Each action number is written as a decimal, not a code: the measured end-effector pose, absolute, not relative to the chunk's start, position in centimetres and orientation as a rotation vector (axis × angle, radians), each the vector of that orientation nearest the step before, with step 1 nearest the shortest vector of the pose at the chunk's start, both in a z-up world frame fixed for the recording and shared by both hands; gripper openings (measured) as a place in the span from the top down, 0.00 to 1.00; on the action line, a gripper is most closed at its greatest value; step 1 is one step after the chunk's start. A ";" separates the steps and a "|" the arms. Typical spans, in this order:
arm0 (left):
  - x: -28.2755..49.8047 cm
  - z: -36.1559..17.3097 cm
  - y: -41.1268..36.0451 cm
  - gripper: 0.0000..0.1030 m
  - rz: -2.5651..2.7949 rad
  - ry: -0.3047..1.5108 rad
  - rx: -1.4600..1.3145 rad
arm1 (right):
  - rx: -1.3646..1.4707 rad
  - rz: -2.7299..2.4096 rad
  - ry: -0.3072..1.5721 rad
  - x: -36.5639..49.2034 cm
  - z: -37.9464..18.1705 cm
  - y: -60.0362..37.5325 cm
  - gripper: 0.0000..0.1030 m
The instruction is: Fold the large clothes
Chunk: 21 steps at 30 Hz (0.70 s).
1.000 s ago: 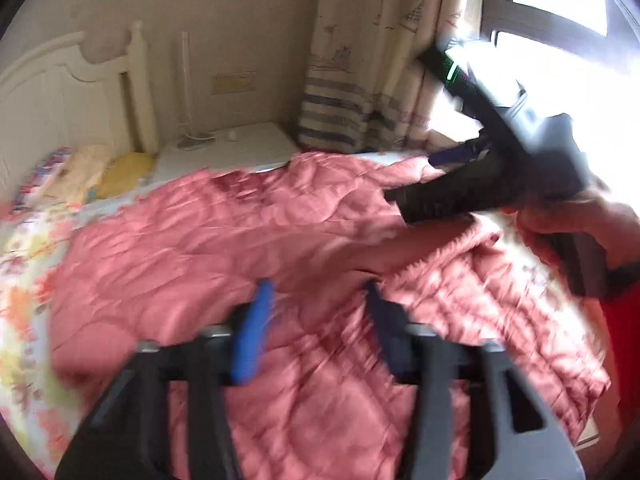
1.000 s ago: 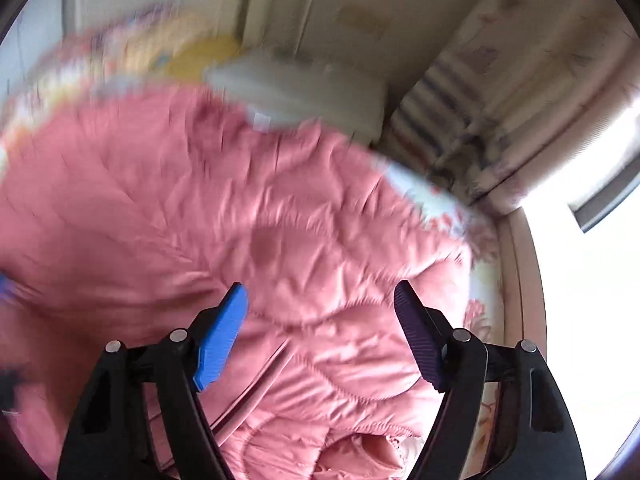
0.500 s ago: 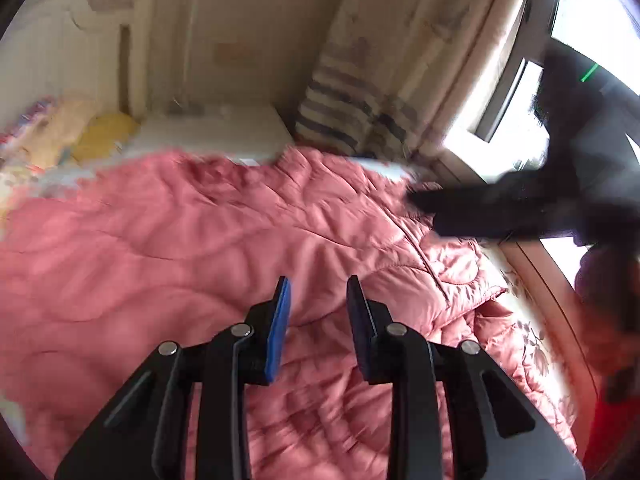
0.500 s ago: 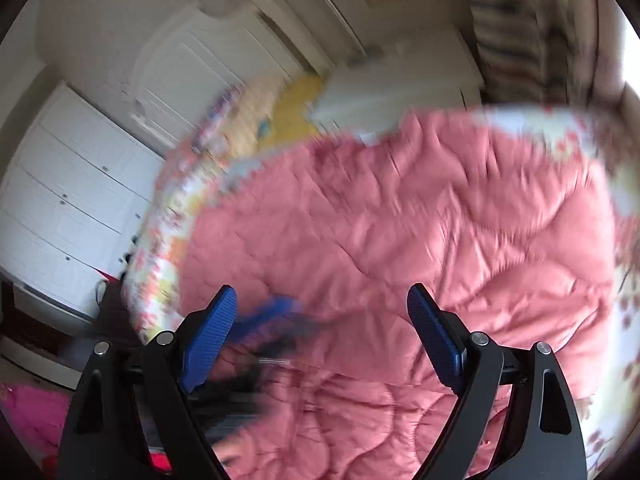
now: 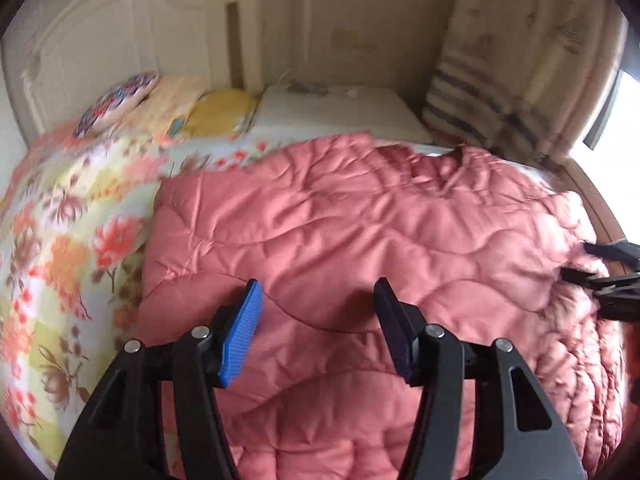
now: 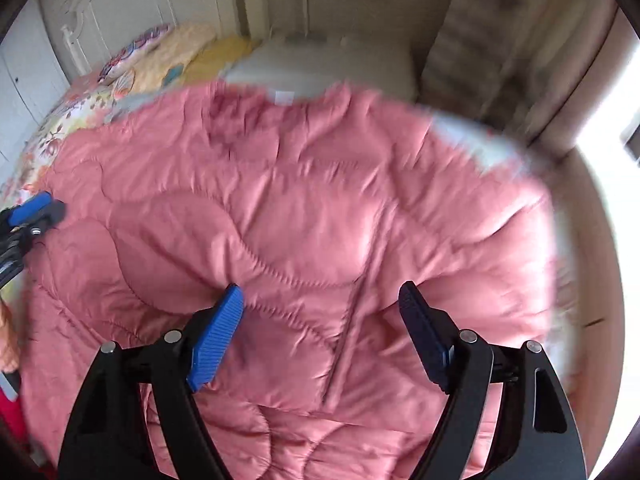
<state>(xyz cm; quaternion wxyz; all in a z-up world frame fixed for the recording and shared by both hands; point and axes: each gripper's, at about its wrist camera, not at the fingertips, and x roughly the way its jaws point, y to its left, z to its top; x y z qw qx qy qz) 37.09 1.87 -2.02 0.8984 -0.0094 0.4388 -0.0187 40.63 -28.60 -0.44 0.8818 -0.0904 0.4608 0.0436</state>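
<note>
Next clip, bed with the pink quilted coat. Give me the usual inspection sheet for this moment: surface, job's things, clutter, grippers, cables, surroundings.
Surface: bed with a floral cover, partly bare to the left of the garment.
Job's things: pink coat spread across the bed, wrinkled, not yet folded small.
Clutter: pillows at the head of the bed; white nightstand beyond it.
Grippers: left gripper open above the coat, holding nothing; right gripper open above the coat, holding nothing.
Cables: nothing seen.
Surroundings: white headboard, striped curtain, bright window at the right; both views motion-blurred.
</note>
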 end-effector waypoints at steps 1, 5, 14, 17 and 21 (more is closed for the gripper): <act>37.4 -2.5 1.9 0.45 -0.037 0.923 -0.026 | -0.191 0.084 0.920 40.3 0.1 -28.9 0.24; 38.0 -4.2 1.2 0.44 -0.023 0.939 -0.020 | -0.167 0.278 0.904 40.5 0.4 -26.8 0.17; 32.5 0.4 3.6 0.32 -0.118 0.807 -0.115 | 0.018 0.387 0.906 40.1 -0.9 -29.6 0.16; 28.3 1.7 4.3 0.24 -0.126 0.758 -0.075 | 0.098 0.404 0.809 36.3 1.5 -32.1 0.16; 23.7 1.4 5.2 0.24 -0.154 0.787 -0.065 | 0.170 0.412 0.723 30.5 3.2 -35.6 0.12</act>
